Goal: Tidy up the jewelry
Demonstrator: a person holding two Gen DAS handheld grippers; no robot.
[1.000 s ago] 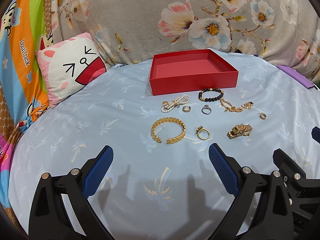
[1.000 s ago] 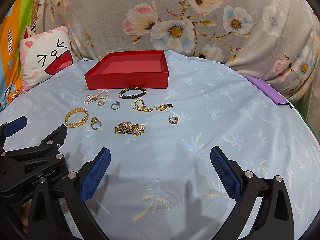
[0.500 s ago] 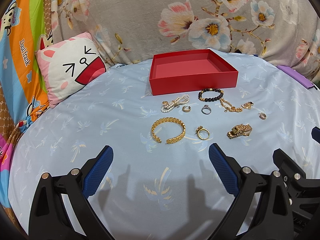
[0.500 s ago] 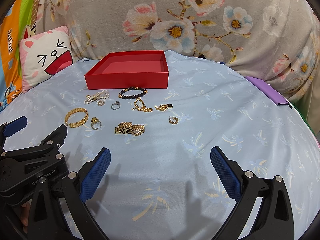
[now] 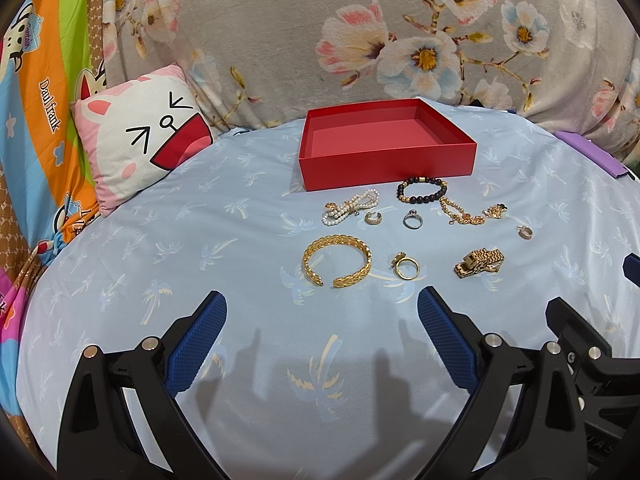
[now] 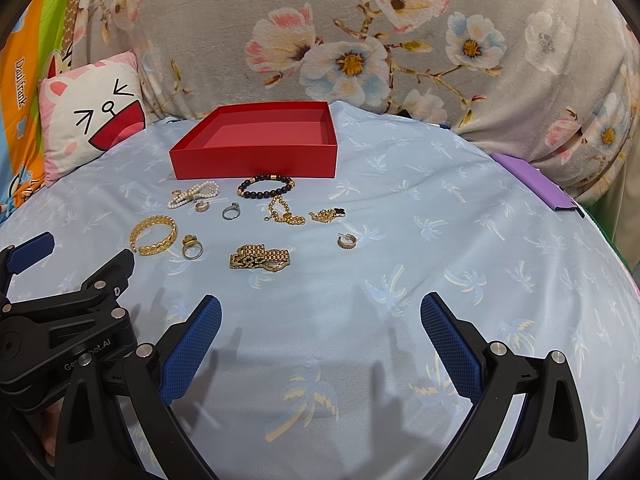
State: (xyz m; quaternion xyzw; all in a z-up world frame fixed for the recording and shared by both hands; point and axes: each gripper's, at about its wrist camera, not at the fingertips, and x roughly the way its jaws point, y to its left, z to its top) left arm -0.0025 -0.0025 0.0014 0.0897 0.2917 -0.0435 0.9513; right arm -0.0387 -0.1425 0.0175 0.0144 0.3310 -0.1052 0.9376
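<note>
Both claws hang spread and empty low over the blue bed sheet [image 5: 160, 248], the left claw [image 5: 322, 320] beside the right claw [image 6: 320, 320]. Beyond them the gold bangle [image 5: 337, 260], rings and chains lie scattered, just before the red box [image 5: 384, 160].

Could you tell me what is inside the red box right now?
The red box shows only its bare red floor and inner walls; no jewelry is inside. The strip of floor behind its front wall is hidden in both views, so something small there cannot be ruled out.
</note>
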